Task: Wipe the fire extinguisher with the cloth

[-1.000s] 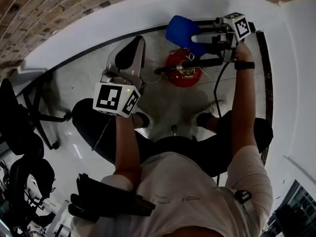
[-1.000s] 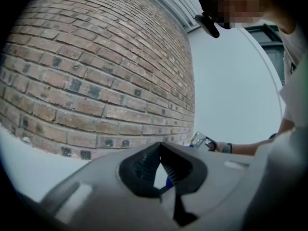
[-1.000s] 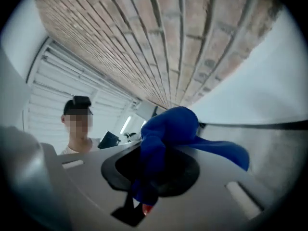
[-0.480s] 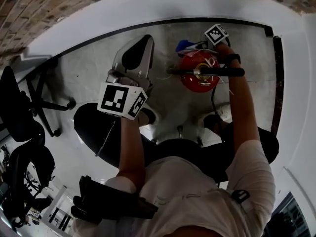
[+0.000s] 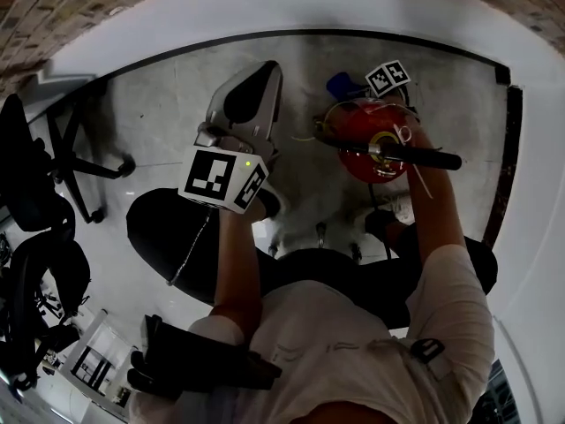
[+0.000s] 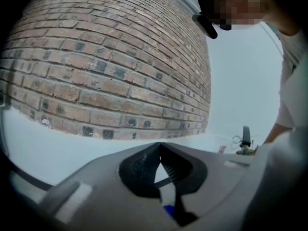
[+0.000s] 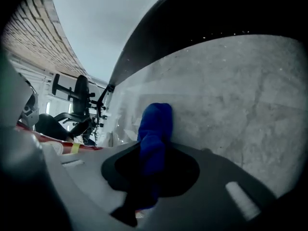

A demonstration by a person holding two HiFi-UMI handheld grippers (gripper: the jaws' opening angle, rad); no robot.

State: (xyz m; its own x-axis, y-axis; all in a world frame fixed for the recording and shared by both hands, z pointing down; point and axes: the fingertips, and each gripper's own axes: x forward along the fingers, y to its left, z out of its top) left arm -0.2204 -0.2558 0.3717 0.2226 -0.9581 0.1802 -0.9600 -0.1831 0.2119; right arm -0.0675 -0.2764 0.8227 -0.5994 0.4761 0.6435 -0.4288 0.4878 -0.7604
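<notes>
As the right gripper (image 7: 153, 148) pinches the cloth (image 7: 156, 117) at the far side of the fire extinguisher (image 5: 366, 144), wiping looks under way; next, rub round its body, with the left gripper (image 6: 160, 148) pressed together and empty

Grey floor (image 5: 168, 113), black skirting (image 5: 177, 62) along its far edge.
Red fire extinguisher (image 5: 357, 135) stands near the far edge; black office chair (image 5: 35, 193) sits at the left edge.
</notes>
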